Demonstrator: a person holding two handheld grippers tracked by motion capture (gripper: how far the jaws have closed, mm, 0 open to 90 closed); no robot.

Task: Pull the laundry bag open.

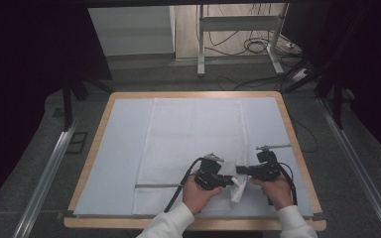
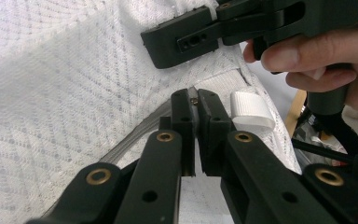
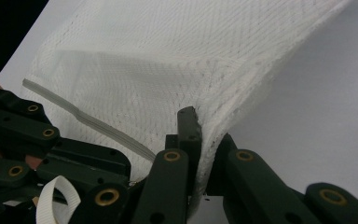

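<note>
A white mesh bag [image 1: 193, 139] lies flat on the table, its near right corner lifted and bunched between my two grippers. A grey zipper [image 1: 156, 186] runs along its near edge. My left gripper [image 1: 228, 181] is shut on the small metal zipper pull [image 2: 194, 99], where the grey zipper tape [image 2: 135, 137] ends. Next to it sits a white ribbon loop [image 2: 251, 109]. My right gripper [image 1: 242, 171] is shut on the bag's mesh edge [image 3: 214, 116], which rises between its jaws. In the left gripper view, the right gripper [image 2: 186, 39] hangs just above the left gripper [image 2: 195, 95].
A pale blue mat [image 1: 119, 148] covers the wooden table [image 1: 96, 144]. Beyond the far edge are a metal desk frame [image 1: 238, 25] and floor cables [image 1: 258, 47]. Metal rails [image 1: 49, 168] run along both sides on the carpet.
</note>
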